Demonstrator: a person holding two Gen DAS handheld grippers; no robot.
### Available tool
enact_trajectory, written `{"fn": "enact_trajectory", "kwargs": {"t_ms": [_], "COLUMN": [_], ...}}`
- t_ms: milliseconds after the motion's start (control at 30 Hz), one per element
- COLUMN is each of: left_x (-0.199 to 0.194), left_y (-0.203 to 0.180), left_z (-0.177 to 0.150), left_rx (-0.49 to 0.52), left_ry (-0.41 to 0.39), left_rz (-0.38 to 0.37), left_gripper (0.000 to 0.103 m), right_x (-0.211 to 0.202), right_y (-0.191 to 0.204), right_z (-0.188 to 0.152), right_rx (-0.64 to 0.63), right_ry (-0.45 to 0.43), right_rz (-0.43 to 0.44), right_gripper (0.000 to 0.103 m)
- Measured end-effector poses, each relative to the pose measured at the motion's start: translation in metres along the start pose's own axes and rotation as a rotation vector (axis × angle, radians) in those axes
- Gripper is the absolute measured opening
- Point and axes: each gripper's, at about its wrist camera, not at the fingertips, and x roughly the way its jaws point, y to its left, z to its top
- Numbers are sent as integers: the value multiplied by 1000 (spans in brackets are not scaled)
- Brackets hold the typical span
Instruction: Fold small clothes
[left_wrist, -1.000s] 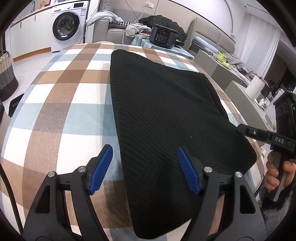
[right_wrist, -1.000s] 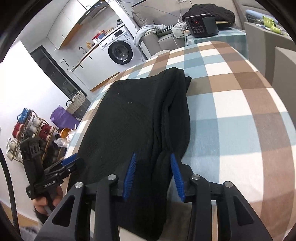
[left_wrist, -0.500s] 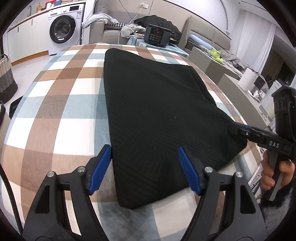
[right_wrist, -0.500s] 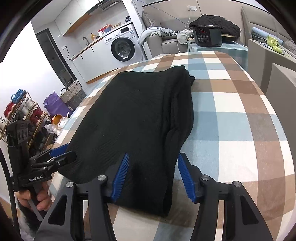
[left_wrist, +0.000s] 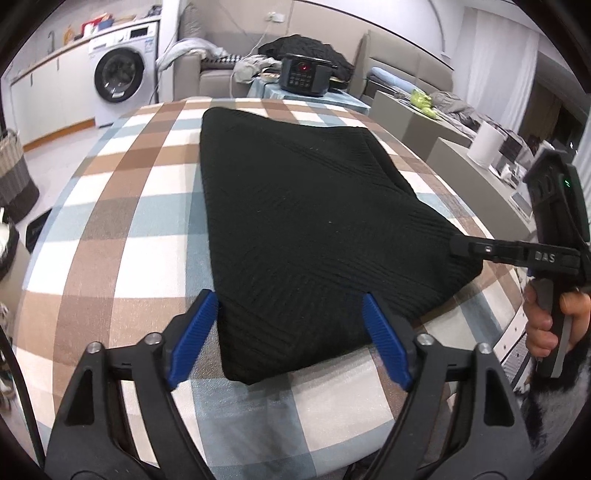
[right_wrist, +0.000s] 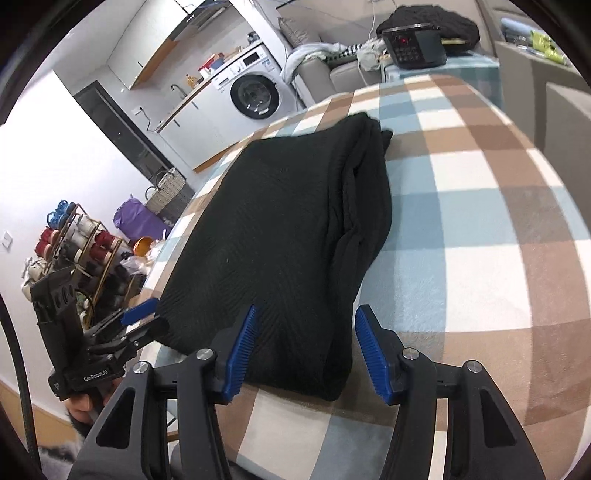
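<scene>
A black knitted garment (left_wrist: 303, 221) lies folded flat on the checked tablecloth (left_wrist: 122, 206); it also shows in the right wrist view (right_wrist: 288, 236). My left gripper (left_wrist: 291, 339) is open, its blue pads on either side of the garment's near left corner. My right gripper (right_wrist: 308, 349) is open over the garment's near right corner. The right gripper shows from the side in the left wrist view (left_wrist: 465, 251) at the garment's right edge. The left gripper shows in the right wrist view (right_wrist: 140, 321) at the garment's left corner.
A black appliance (left_wrist: 304, 75) stands on a small table behind the cloth. A washing machine (left_wrist: 118, 77) and a sofa (left_wrist: 214, 74) are at the back. A wicker basket (left_wrist: 14, 173) sits on the floor at left. A rack of thread spools (right_wrist: 74, 240) stands by the wall.
Both grippers have drawn back toward the table's near edge. The right gripper's jaws have opened wider and let go of the garment's fold. The garment now lies flat.
</scene>
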Motion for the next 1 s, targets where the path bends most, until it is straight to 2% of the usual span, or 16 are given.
{"fn": "enact_trajectory", "kwargs": {"t_ms": [33,100,133,200,300,333,400,433,500,667,733,767,800,1000], "left_x": [1,3,4,4,2,0,0,1,2,3,4,5,7,13], "left_y": [-2,-3,-4,-3,-2,-2,-2,-3,-4,-10,-12,-13,-13,-7], "left_z": [0,-1,-1,-1,1,1,2,1,0,-1,-2,-3,-4,-4], "left_rx": [7,12,12,9,3,5,13,18,19,34,40,43,46,25], "left_ry": [1,6,6,4,-5,-11,-16,-15,-7,-6,-2,1,5,16], "left_rz": [3,9,13,10,-9,-13,-7,-5,-6,-11,-8,-7,-6,1], "left_gripper": [80,81,81,81,81,81,81,81,81,81,81,81,81,81], "right_x": [2,7,8,6,-8,-13,-11,-3,11,4,3,2,2,12], "right_y": [-1,-3,-4,-1,15,20,24,22,12,-9,-12,-14,-17,-20], "right_z": [0,-1,-1,-2,0,2,4,5,3,5,6,6,6,6], "right_rx": [1,15,19,14,-39,-53,-62,-68,-41,65,71,81,96,123], "right_ry": [0,-14,-21,-63,-166,-200,-214,-192,-141,-128,-119,-123,-127,-105], "right_rz": [-2,-8,-9,9,21,11,-57,-113,-167,-55,-52,-57,-59,-26], "right_gripper": [56,36,34,21,18,18,18,18,18,21,32,42,45,45]}}
